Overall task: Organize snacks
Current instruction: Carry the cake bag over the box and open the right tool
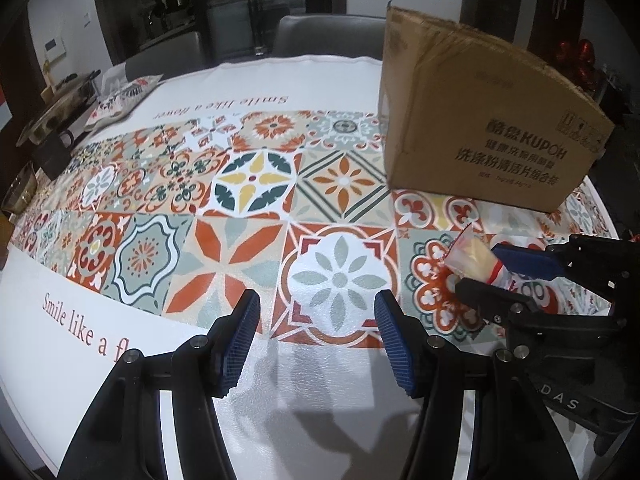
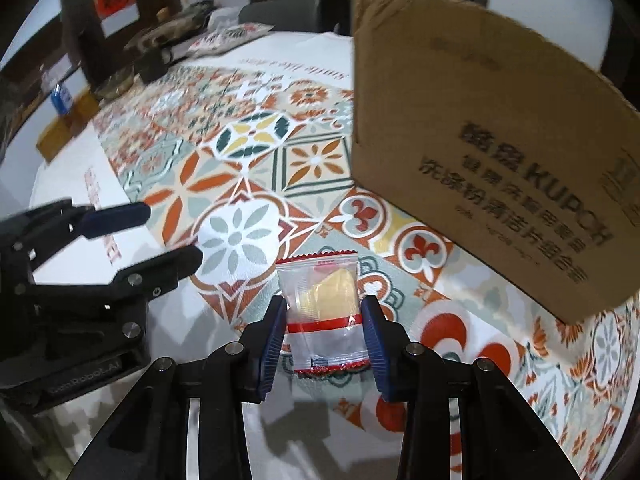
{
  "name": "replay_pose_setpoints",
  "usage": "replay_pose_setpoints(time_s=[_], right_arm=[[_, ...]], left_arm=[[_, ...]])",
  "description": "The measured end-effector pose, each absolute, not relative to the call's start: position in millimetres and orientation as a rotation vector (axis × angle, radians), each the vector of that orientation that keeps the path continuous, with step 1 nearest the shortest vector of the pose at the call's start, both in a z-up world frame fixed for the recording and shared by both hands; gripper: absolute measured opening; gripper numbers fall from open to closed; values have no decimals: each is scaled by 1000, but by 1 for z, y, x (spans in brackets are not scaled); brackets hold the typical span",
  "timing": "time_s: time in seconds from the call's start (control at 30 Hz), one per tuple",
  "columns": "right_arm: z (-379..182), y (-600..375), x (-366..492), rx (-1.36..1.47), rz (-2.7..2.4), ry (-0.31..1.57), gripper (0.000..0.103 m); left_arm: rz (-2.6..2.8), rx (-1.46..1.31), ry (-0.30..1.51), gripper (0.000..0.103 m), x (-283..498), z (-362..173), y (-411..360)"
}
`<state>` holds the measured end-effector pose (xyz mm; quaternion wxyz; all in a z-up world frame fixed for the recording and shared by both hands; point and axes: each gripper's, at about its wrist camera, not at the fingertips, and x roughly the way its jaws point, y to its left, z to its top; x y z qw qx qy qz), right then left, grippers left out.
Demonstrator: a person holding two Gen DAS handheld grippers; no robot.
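Blue ribbed pads of the right gripper [image 2: 325, 330] pressed against both sides of a clear snack packet [image 2: 322, 312] with serrated red edges and a red band, something pale yellow showing inside; the packet was held just above the table [image 1: 60, 360], near the foot of a cardboard box [image 1: 480, 120]. That brown box stood upright on the patterned cloth, its side printed "KUPOH" in dark letters with lines of Chinese characters beneath that I could not make out clearly. To the left, the left gripper [image 1: 316, 340] hung over the cloth with its jaws standing moderately apart and nothing between them; seen from the right wrist, its body carried small lettering too blurred to read fully. On the tablecloth [image 1: 248, 184], a white border framed colourful floral tiles, and the words "Smile like a flower" ran along the far edge, with "Smile like a fl" visible on the near one. Glass dishes [image 1: 56, 116] sat at the table's far left edge.
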<state>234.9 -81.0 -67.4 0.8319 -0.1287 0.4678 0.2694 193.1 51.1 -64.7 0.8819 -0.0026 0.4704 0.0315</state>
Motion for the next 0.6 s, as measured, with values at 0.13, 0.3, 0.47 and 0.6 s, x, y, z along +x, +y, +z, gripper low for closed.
replay_pose_setpoints(time_s=[0.13, 0.3, 0.47, 0.6], right_arm=[[-51, -90, 227, -235, 532, 940, 40], [-30, -102, 219, -187, 486, 876, 40], [-10, -115, 211, -147, 456, 816, 40], [6, -126, 205, -111, 433, 771, 40]], left_arm=[[47, 6, 947, 58, 190, -52, 46], [3, 0, 913, 59, 188, -35, 38], [-26, 35, 852, 59, 183, -13, 27], [-49, 45, 811, 62, 183, 4, 19]])
